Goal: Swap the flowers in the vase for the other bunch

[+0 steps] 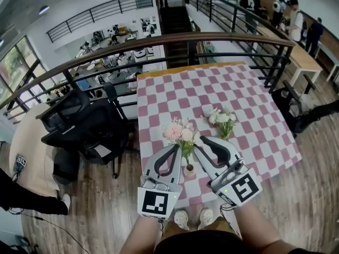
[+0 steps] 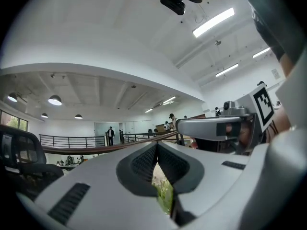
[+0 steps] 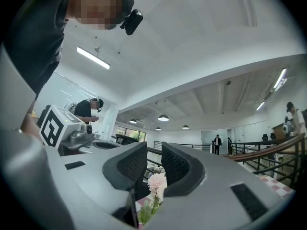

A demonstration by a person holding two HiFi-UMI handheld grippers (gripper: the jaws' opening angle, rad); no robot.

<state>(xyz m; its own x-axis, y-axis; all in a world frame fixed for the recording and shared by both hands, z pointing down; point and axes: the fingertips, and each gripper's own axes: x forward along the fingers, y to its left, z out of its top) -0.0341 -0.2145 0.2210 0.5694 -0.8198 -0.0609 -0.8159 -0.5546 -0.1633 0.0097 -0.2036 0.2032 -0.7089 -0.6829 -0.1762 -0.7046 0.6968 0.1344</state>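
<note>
1. Our left gripper [image 1: 176,148] has its jaws together at the tips. In the left gripper view [image 2: 157,146] the dark pads meet, and only a thin wedge of gap opens below them. Nothing is clamped there that we can see; green stems [image 2: 164,195] show through the wedge, beyond the jaws.
2. Our right gripper [image 1: 200,142] stands partly open. In the right gripper view [image 3: 154,159] a narrow slot separates the two ribbed pads, and nothing is caught between them. A pink bloom [image 3: 157,182] shows low in the slot, past the tips.
3. In the head view both grippers point away from us, angled in toward each other, one on each side of the pink bunch [image 1: 180,132]. Their tips are just beside its stems; we cannot tell whether either touches them.
4. The pink bunch sits upright in a small vase [image 1: 189,169], which is between the two gripper bodies, near the near edge of the table [image 1: 175,89].
5. The white bunch [image 1: 222,118] lies on the pink-and-white checked cloth, further back and to the right, apart from the vase.
6. Beyond the table's far edge runs a curved railing [image 1: 159,40]. To the left of the table stands a black office chair [image 1: 79,120].
</note>
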